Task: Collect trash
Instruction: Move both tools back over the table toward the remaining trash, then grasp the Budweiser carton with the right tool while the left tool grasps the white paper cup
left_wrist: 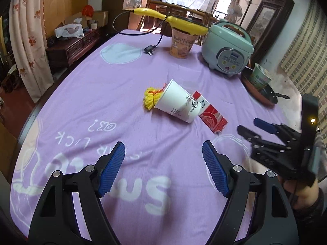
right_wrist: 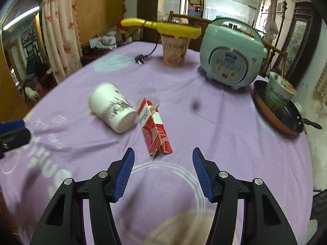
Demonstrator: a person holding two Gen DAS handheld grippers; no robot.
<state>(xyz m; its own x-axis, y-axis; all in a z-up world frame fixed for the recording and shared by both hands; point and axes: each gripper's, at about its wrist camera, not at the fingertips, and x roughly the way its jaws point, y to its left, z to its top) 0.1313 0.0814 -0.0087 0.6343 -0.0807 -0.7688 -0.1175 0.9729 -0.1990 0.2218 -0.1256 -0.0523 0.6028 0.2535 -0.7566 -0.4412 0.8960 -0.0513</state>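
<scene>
Your white paper cup lies tipped on its side near the middle of the counter, which is covered in a lilac printed cloth; its long axis runs slantwise, with the closed base toward you and the right and the mouth toward the far left. Touching its base end lies the flattened red-and-white carton, its length running from the cup down toward the near right edge. Your left view shows a yellow tuft with a red tie at the cup's mouth, which the right view barely catches behind the cup. The right view shows the carton's folded, tented shape more plainly, close ahead of your right tongs. Both your left tongs and right tongs stand open with nothing between the blue ribbed pads. Toward the far edge stand a noodle cup with a yellow corded appliance across its top and a mint rice cooker; at the right edge a frying pan holds a green cup.
</scene>
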